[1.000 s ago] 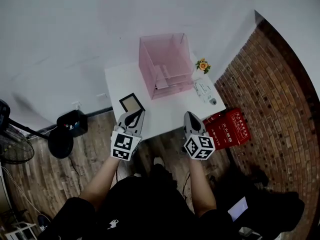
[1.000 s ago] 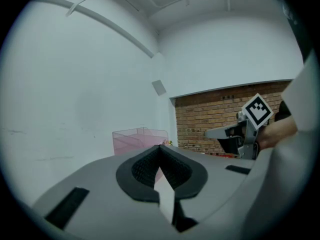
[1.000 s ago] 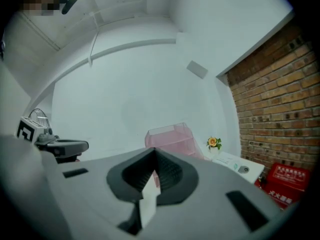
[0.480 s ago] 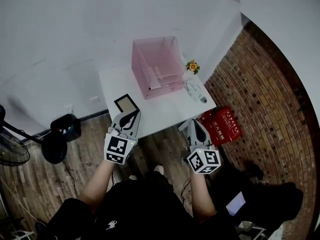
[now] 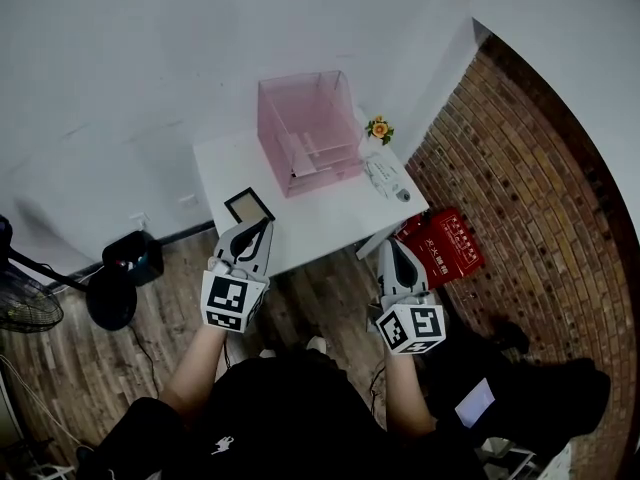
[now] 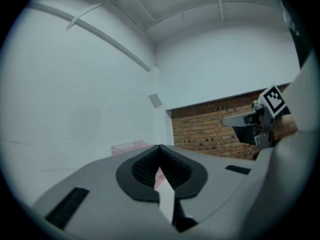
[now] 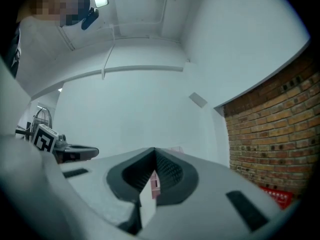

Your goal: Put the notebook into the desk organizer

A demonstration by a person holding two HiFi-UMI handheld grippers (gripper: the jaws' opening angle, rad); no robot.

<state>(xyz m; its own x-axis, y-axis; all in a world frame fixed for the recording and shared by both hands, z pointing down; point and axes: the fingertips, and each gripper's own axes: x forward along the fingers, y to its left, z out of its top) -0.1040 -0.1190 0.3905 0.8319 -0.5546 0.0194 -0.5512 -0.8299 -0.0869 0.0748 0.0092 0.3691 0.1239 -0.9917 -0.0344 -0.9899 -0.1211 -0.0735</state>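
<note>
Left gripper point(image 5: 260, 228) and right gripper point(image 5: 393, 251) are hovering, jaws pressed together, empty. Notebook point(image 5: 249, 206) is lying at 7 o'clock of the pink desk organizer point(image 5: 305, 128), near the table point(image 5: 325, 216) edge. Risk: closed jaws nudging it off.

Desk organizer point(image 5: 305, 128): what lies inside the pink walls is too small to tell from the head view. In both gripper views each gripper's own body hides all but the top rim and a pink sliver.
Notebook point(image 5: 249, 206): cover markings are too small to tell.
Table point(image 5: 330, 218): the near left corner is hidden behind the left gripper point(image 5: 262, 226).
Red box point(image 5: 450, 248): the white print is too small to read. The left end is hidden behind the right gripper point(image 5: 394, 246).
White item point(image 5: 385, 178), near the flower point(image 5: 378, 128): too small to identify.
Fan point(image 5: 25, 306): cut off by the left edge of the head view.
</note>
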